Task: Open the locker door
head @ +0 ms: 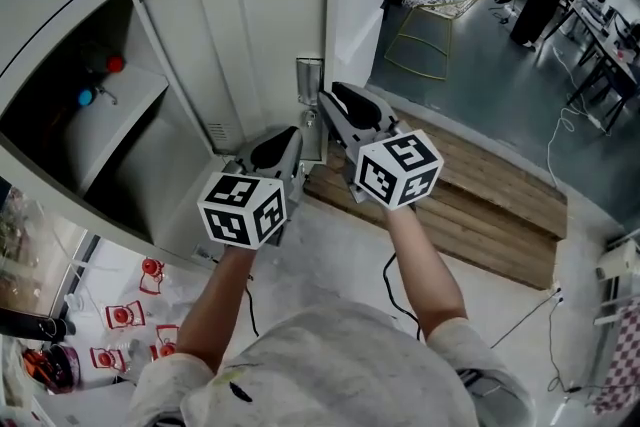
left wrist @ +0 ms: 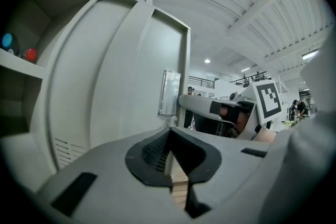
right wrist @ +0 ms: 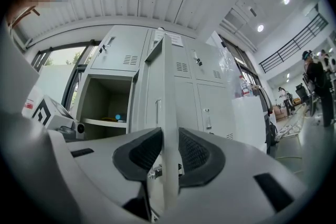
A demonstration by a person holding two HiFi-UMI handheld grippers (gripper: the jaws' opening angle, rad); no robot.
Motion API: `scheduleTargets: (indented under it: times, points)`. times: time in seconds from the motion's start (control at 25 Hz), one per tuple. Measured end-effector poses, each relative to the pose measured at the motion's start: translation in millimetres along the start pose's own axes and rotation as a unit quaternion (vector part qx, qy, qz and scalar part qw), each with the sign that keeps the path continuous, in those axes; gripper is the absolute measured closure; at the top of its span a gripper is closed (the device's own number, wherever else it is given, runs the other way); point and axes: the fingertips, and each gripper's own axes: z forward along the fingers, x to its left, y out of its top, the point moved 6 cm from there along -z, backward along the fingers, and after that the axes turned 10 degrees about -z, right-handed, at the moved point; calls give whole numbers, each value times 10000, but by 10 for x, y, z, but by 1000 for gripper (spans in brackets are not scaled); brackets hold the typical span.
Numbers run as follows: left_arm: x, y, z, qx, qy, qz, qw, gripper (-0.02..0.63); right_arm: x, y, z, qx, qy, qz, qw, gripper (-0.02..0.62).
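The pale grey metal locker door (head: 255, 45) stands swung wide open, its inner face plain with low vent slits. The right claw (right wrist: 169, 152) grasps its free edge. The left claw (left wrist: 169, 139), just beside it, is clenched on nothing.

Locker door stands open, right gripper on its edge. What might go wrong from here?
1. The right gripper pinches only the thin edge of the door. If the swing speeds up, that grip may slip off.
2. The left gripper, shut and empty, sits low near the door's inner face and might bump it as the door moves.
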Motion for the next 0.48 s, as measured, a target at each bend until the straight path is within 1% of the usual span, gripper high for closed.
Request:
scheduleTargets:
  times: [0.16, 0.32, 0.48]
  points:
    - [8, -13, -7, -11, -4, -47, 10000, 600, 32, -4, -10, 67, -30, -27, 10000, 512]
    - [-35, -22, -3, 7, -37, -38, 10000, 600, 81, 28, -47, 155, -35, -177, 9997, 512]
    - [-98, -41, -26, 30, -68, -14, 10000, 600, 128, 47, -117, 150, 16, -262, 9995, 497]
